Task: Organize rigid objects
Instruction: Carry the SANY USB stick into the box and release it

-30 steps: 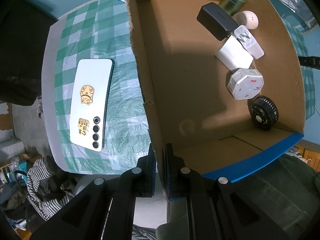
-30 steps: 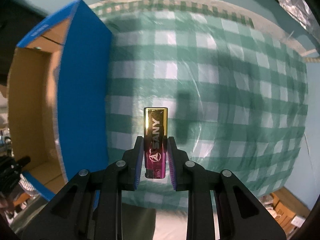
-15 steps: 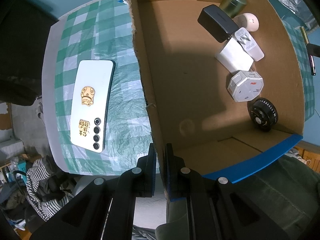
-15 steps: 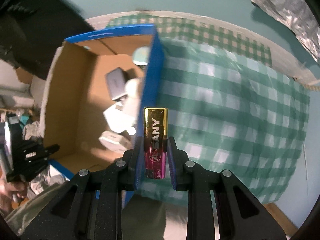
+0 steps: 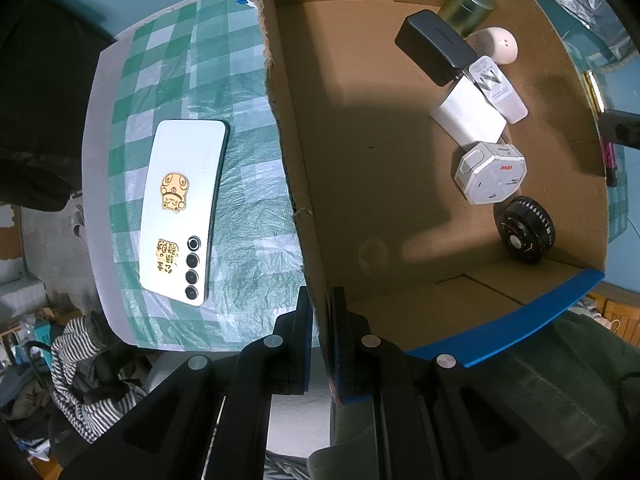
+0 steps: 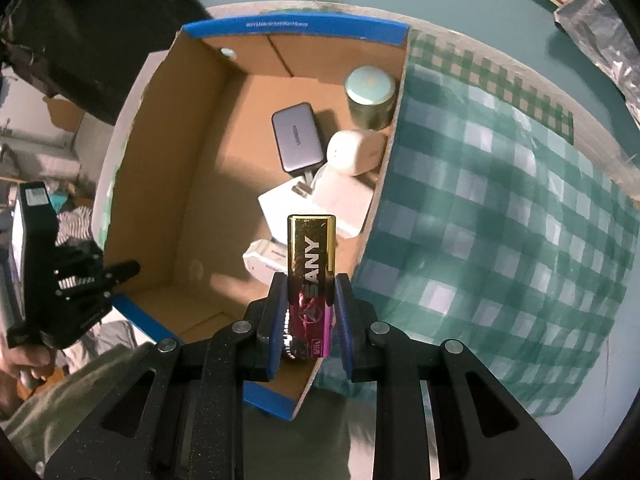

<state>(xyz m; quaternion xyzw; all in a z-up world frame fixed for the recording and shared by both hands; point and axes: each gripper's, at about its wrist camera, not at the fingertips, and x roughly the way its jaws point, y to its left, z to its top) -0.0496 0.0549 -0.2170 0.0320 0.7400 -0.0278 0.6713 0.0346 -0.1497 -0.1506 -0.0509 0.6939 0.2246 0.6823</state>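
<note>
Right tool carries a lighter over the box while the left tool pinches the box wall.

The right tool (image 6: 308,312) is clamped on the gold-and-pink lighter (image 6: 311,264), whose long axis runs straight out along the fingers, pointing down toward the cardboard box (image 6: 192,128). The lighter hangs just inside the wall nearest the checked tabletop (image 6: 500,208), above the white chargers (image 6: 288,204). The left tool (image 5: 320,312) is closed on the opposite wall, steadying it. A phone (image 5: 180,208) lies outside on the tabletop, nearer the left hand.
</note>
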